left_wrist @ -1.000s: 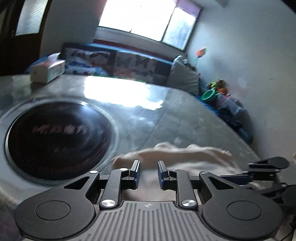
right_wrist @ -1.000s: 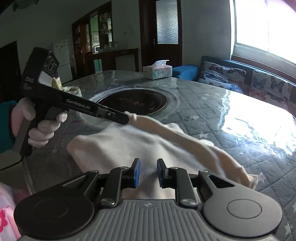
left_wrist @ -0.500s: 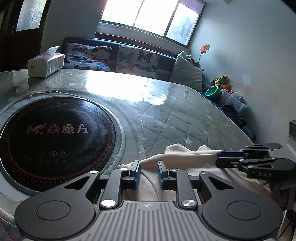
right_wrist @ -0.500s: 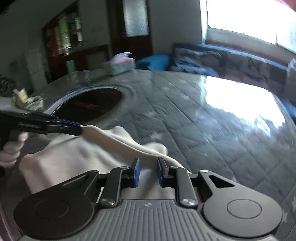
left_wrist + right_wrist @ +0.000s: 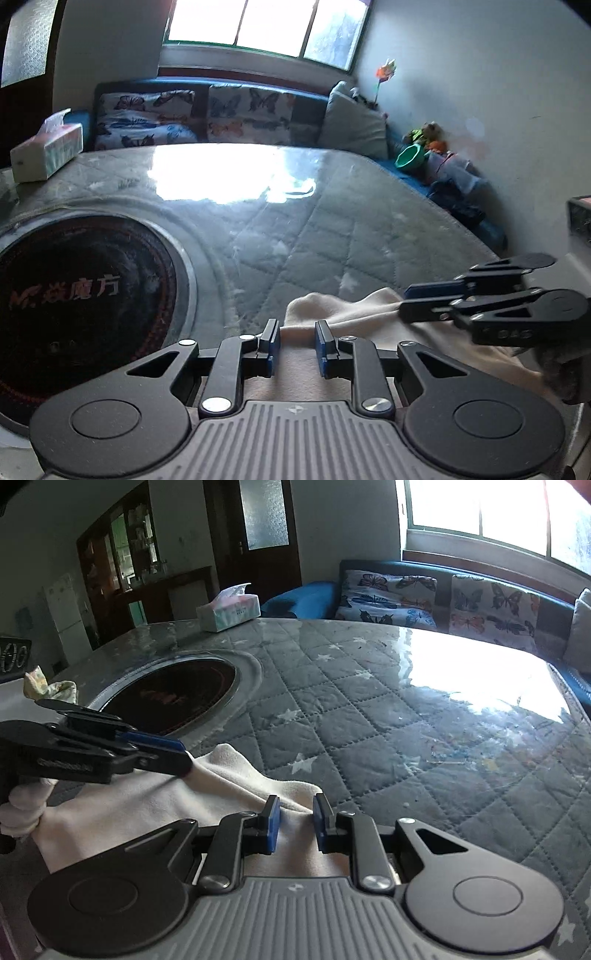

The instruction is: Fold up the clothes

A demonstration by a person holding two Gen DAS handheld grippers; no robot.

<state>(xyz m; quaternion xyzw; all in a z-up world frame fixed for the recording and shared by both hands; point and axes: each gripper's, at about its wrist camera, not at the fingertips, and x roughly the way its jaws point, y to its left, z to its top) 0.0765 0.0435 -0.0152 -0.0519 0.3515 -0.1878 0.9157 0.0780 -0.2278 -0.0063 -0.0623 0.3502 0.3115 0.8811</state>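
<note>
Cream cloth (image 5: 155, 805) lies on the quilted tabletop (image 5: 406, 738) at the lower middle of the frame. Left gripper (image 5: 181, 758) pinches its edge; right gripper (image 5: 406, 304) pinches the other edge.

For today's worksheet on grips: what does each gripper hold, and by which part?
Both hold the cream cloth by its raised far edge: the left gripper pinches one end, the right gripper the other.

cloth (image 5: 354, 325) — near part hidden under tongs body | cooktop (image 5: 74, 295) — left edge cut off
</note>
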